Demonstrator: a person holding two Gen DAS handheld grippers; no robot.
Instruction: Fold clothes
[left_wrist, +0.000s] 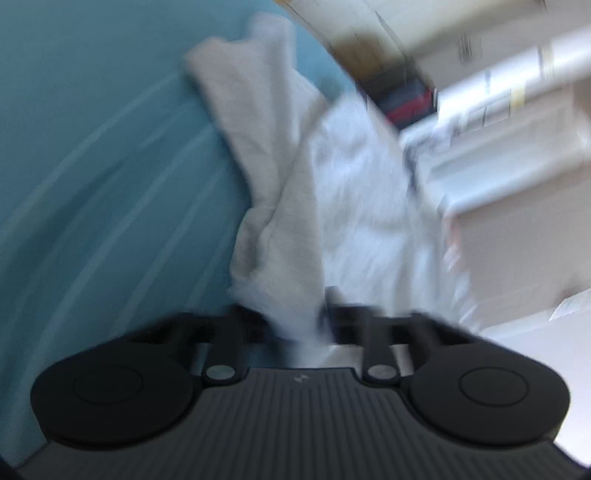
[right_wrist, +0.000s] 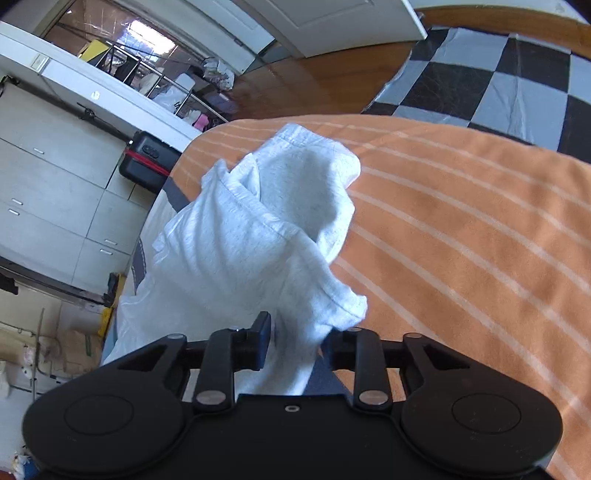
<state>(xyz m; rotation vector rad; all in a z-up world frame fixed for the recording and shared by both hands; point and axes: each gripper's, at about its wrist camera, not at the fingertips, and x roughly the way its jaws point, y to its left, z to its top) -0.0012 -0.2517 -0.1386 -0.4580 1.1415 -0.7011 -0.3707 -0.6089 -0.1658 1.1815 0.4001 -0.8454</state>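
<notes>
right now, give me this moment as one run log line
left gripper: shut on grey garment | right gripper: shut on same garment | garment: bunched, unfolded | under it: orange striped bedspread

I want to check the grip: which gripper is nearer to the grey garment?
Neither: the left gripper and the right gripper each pinch the grey garment between their fingers.

Orange striped bed cover (right_wrist: 461, 236); pale grey garment (right_wrist: 258, 236) bunched on it.
</notes>
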